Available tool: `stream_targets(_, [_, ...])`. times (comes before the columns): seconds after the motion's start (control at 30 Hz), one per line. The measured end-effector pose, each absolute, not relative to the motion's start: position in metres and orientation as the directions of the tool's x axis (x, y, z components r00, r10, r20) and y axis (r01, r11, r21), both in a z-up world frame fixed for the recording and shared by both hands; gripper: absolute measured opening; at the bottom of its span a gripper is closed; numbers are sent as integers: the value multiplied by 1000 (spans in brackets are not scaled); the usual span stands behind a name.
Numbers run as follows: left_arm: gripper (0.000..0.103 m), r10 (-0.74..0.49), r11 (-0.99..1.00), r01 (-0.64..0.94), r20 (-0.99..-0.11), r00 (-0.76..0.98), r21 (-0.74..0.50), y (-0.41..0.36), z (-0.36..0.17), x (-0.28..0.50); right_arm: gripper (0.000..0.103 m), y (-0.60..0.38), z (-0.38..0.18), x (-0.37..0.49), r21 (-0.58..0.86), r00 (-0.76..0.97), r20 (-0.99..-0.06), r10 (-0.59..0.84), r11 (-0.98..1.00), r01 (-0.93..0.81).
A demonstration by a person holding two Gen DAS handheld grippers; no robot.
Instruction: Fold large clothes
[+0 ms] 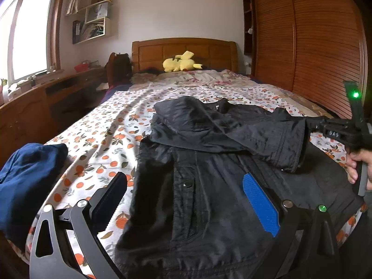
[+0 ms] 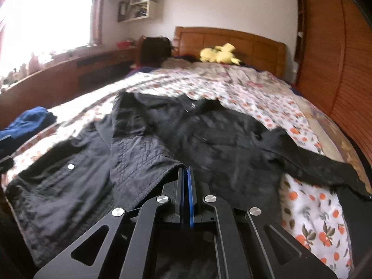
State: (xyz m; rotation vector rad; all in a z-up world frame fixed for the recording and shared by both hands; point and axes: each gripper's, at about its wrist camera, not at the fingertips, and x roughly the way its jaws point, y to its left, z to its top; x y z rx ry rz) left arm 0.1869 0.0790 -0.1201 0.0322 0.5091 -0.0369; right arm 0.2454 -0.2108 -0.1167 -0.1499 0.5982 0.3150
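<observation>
The left gripper [image 1: 186,200] was seen nearest the camera with its jaws spread wide, nothing held between them, poised above the lower front of the black jacket [image 1: 209,197]. The right gripper [image 2: 185,174] was seen with its jaws fully closed; in the right wrist view the cuff edge of the sleeve [image 2: 139,162] met the fingertips, and the cuff appeared to be pinched there, though the cloth between the pads could not be made out. In the left wrist view, the right gripper [image 1: 312,125] was seen at the raised cuff, held by a hand [image 1: 355,165].

The jacket was laid front-up on the bed [image 1: 97,153], collar toward the headboard [image 1: 183,51]. One sleeve had been drawn across the chest; the other sleeve [image 2: 325,169] was left spread to the side on the floral sheet. A blue garment [image 1: 28,176] was noted near the bed's edge, and a yellow plush toy [image 1: 180,62] by the headboard.

The step in hand was judged to be the sleeve fold. The next move was judged to call for the cuff to be laid flat on the chest and released, after which the second sleeve would be taken up.
</observation>
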Motion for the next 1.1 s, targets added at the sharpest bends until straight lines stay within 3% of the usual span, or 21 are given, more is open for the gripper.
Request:
stream_targets(0.27, [100,-53,997,70,-488,871,16,58,-122,199,4,-223,-136,246,-81,765,-611,205,945,-318])
stream_targets(0.3, [100,-57,997,74,-488,871,15,54,-123,200,8,-223,-135,244,-83,768,-607,204,945,-317])
stream_targets(0.37, [100,-65,996,84,-493,868,17,47,-125,204,36,-224,-131,242,-92,784,-589,195,948,-305])
stream_targets(0.43, [100,-70,996,92,-496,865,20,41,-127,206,48,-226,-126,238,-105,808,-563,175,954,-280])
stream_targets(0.73, [100,-82,992,118,-510,857,40,22,-134,213,48,-209,-124,231,-45,775,-550,311,916,-399])
stream_targets(1.1, [100,-81,992,120,-515,853,43,20,-136,216,45,-151,-151,223,-10,631,-636,444,813,-582])
